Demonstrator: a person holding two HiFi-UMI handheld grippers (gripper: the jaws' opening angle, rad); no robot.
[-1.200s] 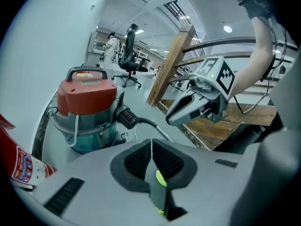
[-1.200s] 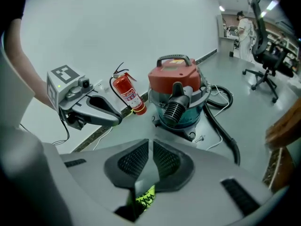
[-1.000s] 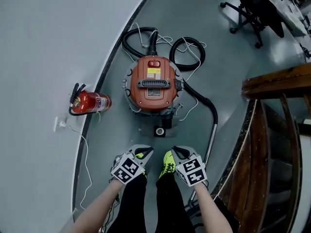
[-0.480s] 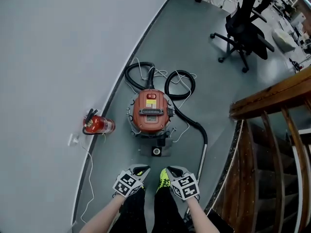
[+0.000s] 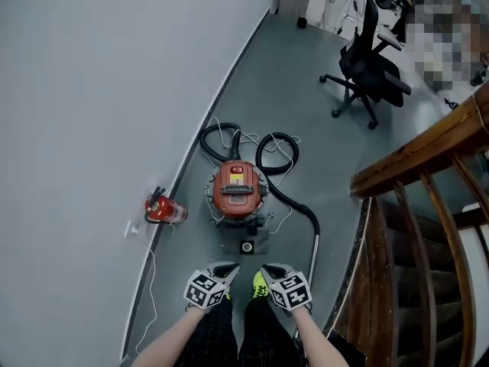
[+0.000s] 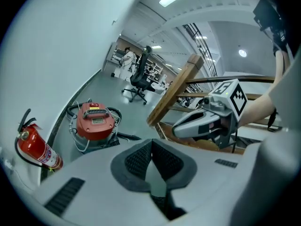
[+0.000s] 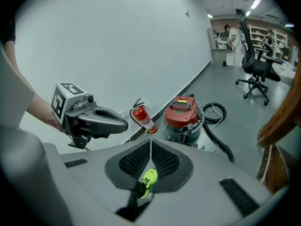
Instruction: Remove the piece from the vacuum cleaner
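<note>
We hold both grippers low in front of us, forearms reaching forward side by side, above our legs and a yellow-green shoe [image 5: 258, 284]. The left gripper [image 5: 223, 268] has its jaws pressed together with nothing between them, and the right gripper [image 5: 269, 268] is the same, pads meeting on empty air. Both point toward the vacuum cleaner [image 5: 238, 190], which stands on the grey floor [image 5: 306, 113] well ahead of us and apart from both grippers.

The red-topped vacuum cleaner sits close to the curved white wall [image 5: 99, 90] on our left, with a red fire extinguisher [image 5: 163, 209] lying at the wall's foot just beside it. On our right a wooden stair railing [image 5: 416, 155] closes that side. Between wall and railing the floor is open, and it widens toward an office chair [image 5: 368, 67] farther back.

A black hose [image 5: 286, 197] loops behind the vacuum cleaner and runs to a metal wand [image 5: 312, 254], whose lower end is hidden behind the right gripper. A small grey part with a dark round opening [image 5: 247, 245] lies just in front of the machine; it is too small to make out further.
</note>
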